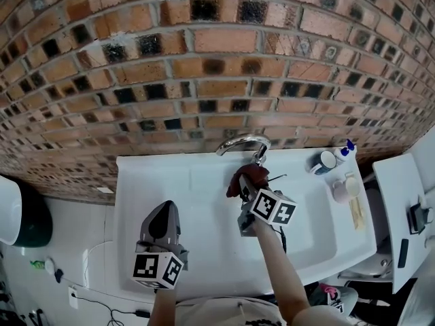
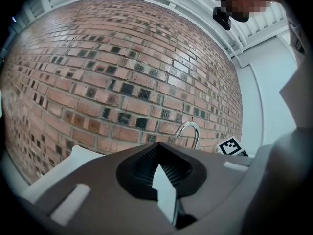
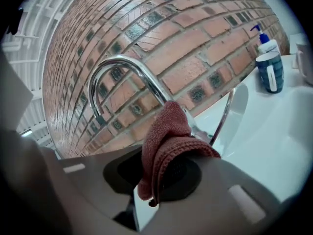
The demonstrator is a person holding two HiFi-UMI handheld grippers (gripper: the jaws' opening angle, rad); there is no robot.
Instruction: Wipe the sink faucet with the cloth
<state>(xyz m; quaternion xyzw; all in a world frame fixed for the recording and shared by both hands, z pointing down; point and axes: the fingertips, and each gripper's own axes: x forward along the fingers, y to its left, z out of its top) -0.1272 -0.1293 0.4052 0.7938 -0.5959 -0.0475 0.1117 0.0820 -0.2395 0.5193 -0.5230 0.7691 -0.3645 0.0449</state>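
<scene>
A chrome curved faucet (image 1: 242,143) (image 3: 122,77) (image 2: 190,132) rises from the back of the white sink (image 1: 204,202). My right gripper (image 1: 248,190) (image 3: 161,173) is shut on a dark red cloth (image 1: 249,176) (image 3: 166,141), and the cloth presses against the lower part of the faucet's neck near its base. The faucet's thin lever (image 3: 226,112) shows just right of the cloth. My left gripper (image 1: 163,224) (image 2: 159,173) hovers over the left half of the basin, shut with nothing held, well apart from the faucet.
A brick wall (image 1: 204,60) stands right behind the sink. On the sink's right ledge are a blue-and-white cup (image 1: 327,161) (image 3: 270,71), a pump bottle (image 1: 346,149) (image 3: 264,40) and a pale soap dish (image 1: 345,187). A white counter (image 1: 401,202) lies farther right.
</scene>
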